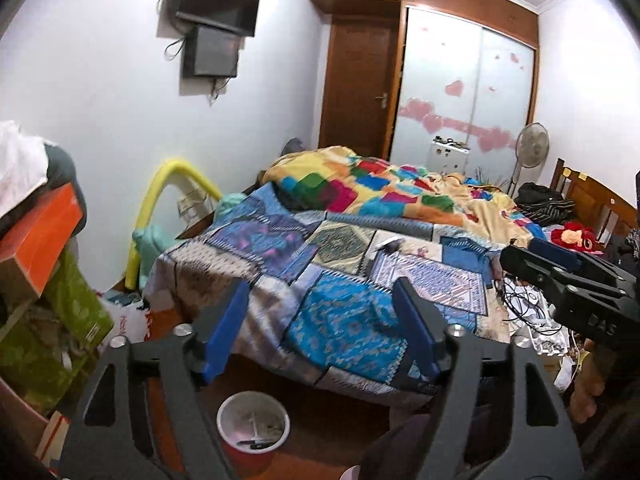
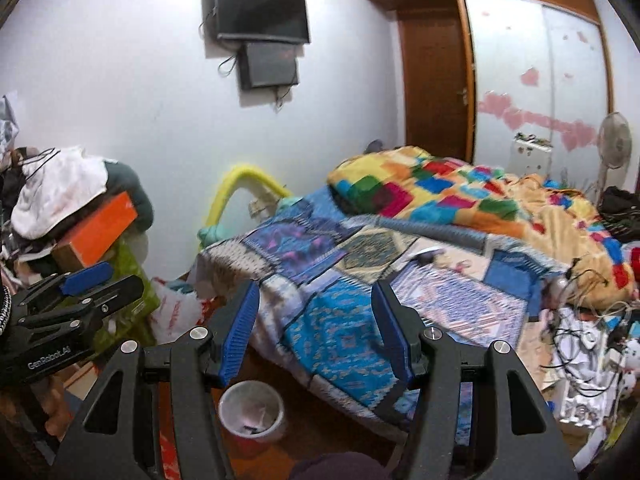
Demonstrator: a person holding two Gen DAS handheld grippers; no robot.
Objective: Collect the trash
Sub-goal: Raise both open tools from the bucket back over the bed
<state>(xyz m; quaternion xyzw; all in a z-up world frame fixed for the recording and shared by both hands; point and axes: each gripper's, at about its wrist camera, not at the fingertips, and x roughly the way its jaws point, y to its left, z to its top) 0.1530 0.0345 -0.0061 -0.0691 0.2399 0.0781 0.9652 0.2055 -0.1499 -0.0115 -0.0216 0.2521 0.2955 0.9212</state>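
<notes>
At the foot of the bed: both grippers are raised over the floor, pointing toward the patchwork bedspread (image 1: 344,280).
Left gripper (image 1: 320,328): released, its blue pads (image 1: 224,332) well apart with only bedspread showing between them; nothing is held.
Right gripper (image 2: 316,332): released too, jaws apart, nothing between the pads (image 2: 240,332); in the left wrist view it shows at 3 o'clock.
Trash bin (image 1: 253,428): a red bin with a white liner, on the wooden floor at 6 o'clock of both views, below the pads and just beside the bed's near edge.
Bin contents: a few pale scraps and a dark, thin item lie at the bottom; what they are I cannot tell.
Bed clutter: a small white-and-dark object (image 1: 390,245) lies on the bedspread at about 1 o'clock of the left gripper's pads.
Blanket (image 1: 384,188): bright multicoloured squares, bunched at 12 o'clock across the far half of the bed.
Cables (image 2: 580,344): tangled with white bits at 3 o'clock in the right wrist view.
Boxes (image 1: 40,240): orange and green, stacked at 9 o'clock.
</notes>
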